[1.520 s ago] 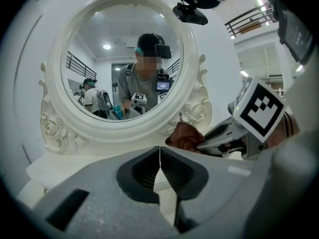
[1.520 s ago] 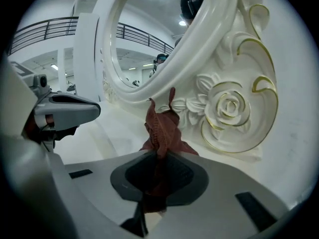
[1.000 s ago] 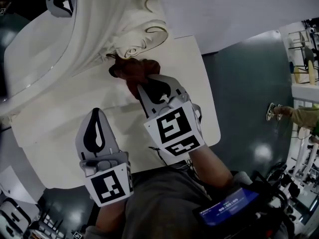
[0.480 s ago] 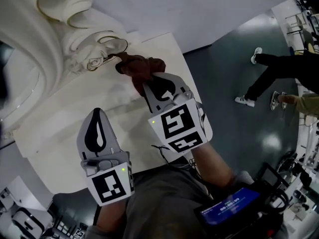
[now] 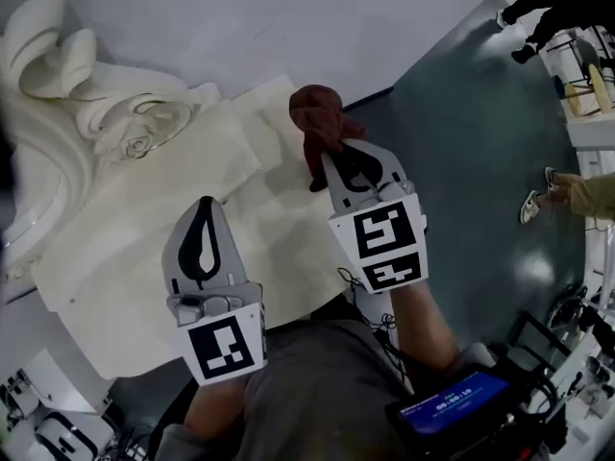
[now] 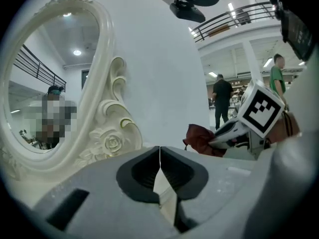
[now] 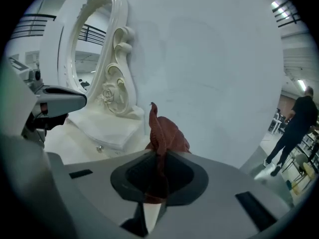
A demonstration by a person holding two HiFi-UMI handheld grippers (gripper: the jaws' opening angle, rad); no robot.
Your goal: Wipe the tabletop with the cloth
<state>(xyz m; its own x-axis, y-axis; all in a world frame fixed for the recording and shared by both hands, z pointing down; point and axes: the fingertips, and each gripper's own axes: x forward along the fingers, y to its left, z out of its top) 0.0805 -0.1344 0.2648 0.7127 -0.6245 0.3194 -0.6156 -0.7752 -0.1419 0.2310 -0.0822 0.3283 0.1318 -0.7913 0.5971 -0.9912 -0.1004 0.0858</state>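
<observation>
Item: dark red cloth (image 5: 321, 123), bunched into a narrow wad and pinched in your right gripper (image 5: 330, 158), whose jaws are closed on it. The wad stands up out of the jaws at the side of the tabletop (image 5: 183, 257) farthest from the ornate mirror (image 5: 115, 113), about at the table's edge. Item: your left gripper (image 5: 204, 205), jaws pressed together with nothing between them, held over the tabletop on your side of the mirror and well apart from the cloth. Hazards, as judged: so little cloth sticks out that a stroke could drag the hard jaw tips over the surface instead of the fabric. From this edge position, a push away from the mirror would likely carry the wad off the table. A sweep toward the mirror risks catching its carved scroll foot, since the frame stands on the very surface you are wiping. No view shows whether the cloth touches the tabletop at this moment. Views compared: only the head view gives you both grippers, the table outline and the floor (image 5: 461, 161) beyond it. Only the right gripper view shows the fabric running down between the pads. Only the left gripper view shows the mirror glass face-on and the right gripper from the side, with the cloth projecting from its tip toward the mirror.
</observation>
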